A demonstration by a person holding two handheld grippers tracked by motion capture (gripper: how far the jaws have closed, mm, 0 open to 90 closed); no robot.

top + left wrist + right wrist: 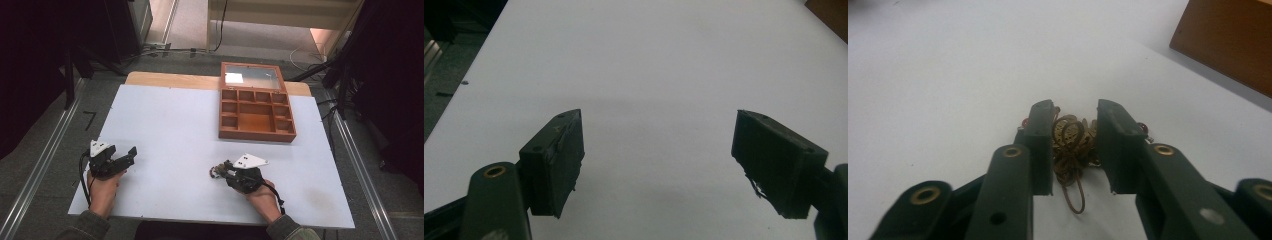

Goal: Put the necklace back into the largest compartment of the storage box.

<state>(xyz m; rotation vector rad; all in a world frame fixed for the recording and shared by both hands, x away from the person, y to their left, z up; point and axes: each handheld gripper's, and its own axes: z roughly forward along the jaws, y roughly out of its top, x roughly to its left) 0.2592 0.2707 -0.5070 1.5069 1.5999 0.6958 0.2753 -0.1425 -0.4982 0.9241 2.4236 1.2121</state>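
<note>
A tangle of brass-coloured chain jewellery with small red beads (1071,141) lies on the white table top (170,120), near its front edge and right of the middle. My right gripper (1075,112) has its two jaws on either side of the tangle, and both pads touch it. From above, the same gripper (220,171) points left with the jewellery (215,174) at its tip. At the table's front left, my left gripper (128,157) is held open, and its jaws (656,130) stand wide apart over bare table.
An open wooden box (257,135) with several small compartments sits at the back right, its glass lid (252,77) folded back. Its brown side (1228,40) shows to the far right of the right gripper. Dark curtains and metal rails flank the table.
</note>
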